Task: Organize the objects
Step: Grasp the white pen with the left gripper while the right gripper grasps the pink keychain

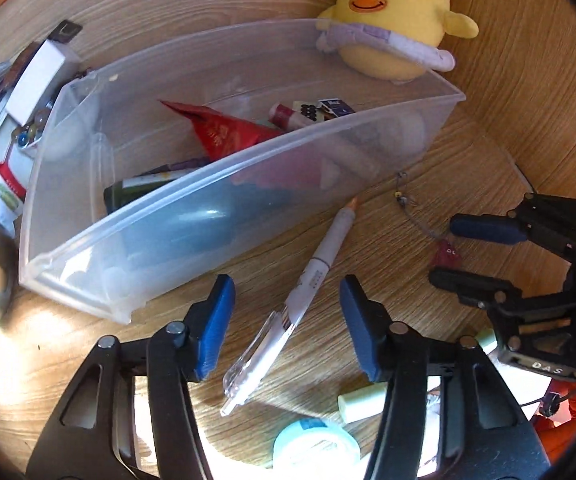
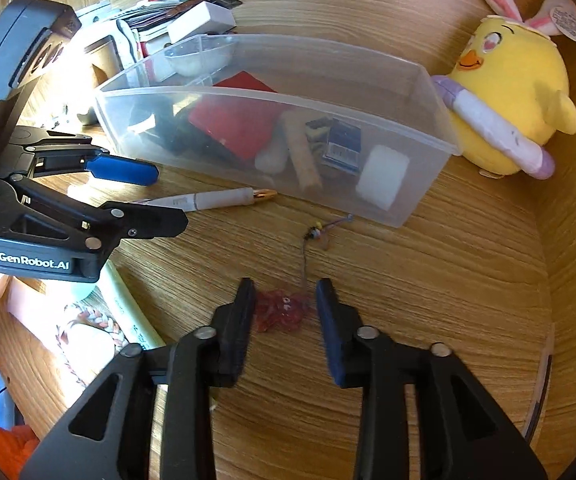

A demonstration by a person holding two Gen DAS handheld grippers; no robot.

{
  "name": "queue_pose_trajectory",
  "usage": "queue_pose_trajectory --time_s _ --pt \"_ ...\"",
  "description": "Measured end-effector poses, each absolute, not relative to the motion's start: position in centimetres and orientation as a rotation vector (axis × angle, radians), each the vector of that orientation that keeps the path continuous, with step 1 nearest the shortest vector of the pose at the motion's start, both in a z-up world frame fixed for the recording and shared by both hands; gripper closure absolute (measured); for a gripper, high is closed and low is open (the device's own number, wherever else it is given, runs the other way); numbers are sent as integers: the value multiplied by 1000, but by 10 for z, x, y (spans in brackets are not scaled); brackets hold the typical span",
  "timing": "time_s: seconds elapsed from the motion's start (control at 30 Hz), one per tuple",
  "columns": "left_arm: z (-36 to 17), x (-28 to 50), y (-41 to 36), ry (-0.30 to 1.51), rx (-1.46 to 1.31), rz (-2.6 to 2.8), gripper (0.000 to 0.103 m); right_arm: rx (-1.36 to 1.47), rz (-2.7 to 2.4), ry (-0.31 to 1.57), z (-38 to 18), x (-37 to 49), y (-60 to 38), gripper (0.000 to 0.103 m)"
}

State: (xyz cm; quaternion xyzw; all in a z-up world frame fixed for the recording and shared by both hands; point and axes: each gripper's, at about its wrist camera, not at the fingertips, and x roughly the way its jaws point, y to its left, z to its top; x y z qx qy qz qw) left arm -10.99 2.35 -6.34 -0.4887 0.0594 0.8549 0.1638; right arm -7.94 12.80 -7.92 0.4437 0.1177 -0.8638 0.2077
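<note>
A clear plastic bin (image 1: 248, 176) lies on the wooden table and holds a red packet (image 1: 224, 136), a blue object and several small items. It also shows in the right wrist view (image 2: 428, 136). A white pen (image 1: 308, 280) lies on the table between the fingers of my open left gripper (image 1: 288, 316); it also shows in the right wrist view (image 2: 208, 201). My right gripper (image 2: 286, 308) is open around a small red charm (image 2: 280, 312) on a thin cord (image 2: 305, 264). The charm (image 1: 450, 257) and the right gripper (image 1: 446, 252) also show in the left wrist view.
A yellow chick plush (image 1: 396, 20) sits behind the bin's right end. Boxes and booklets (image 1: 16, 92) pile up at the bin's left end. A tape roll (image 1: 316, 444) and a pale green stick (image 1: 362, 402) lie near my left gripper.
</note>
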Motion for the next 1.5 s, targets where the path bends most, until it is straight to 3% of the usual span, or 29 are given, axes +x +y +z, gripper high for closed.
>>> queue_pose_trajectory --time_s 0.1,0.23,0.27,0.3,0.37,0.9,1.5 --pt "-64 -110 25 181 -1383 2445 54 1231 -2409 305 -81 -80 132 62" --pt "-64 -107 29 209 -1357 2449 71 1213 -2427 301 -83 -81 129 63" --pt "-63 -106 29 205 -1355 2435 80 1207 -2428 300 -83 -80 130 65" --pt "-63 -105 30 215 -1355 2429 82 1193 -2427 300 -82 -79 129 75" --pt "-62 -101 34 263 -1342 2429 84 1184 -2422 306 -82 -79 129 79" --pt "-27 -80 39 322 -1211 2499 92 1091 -2477 214 -52 -74 143 79" --pt "-2 -54 37 289 -1111 2543 93 956 -2542 162 -11 -73 144 79"
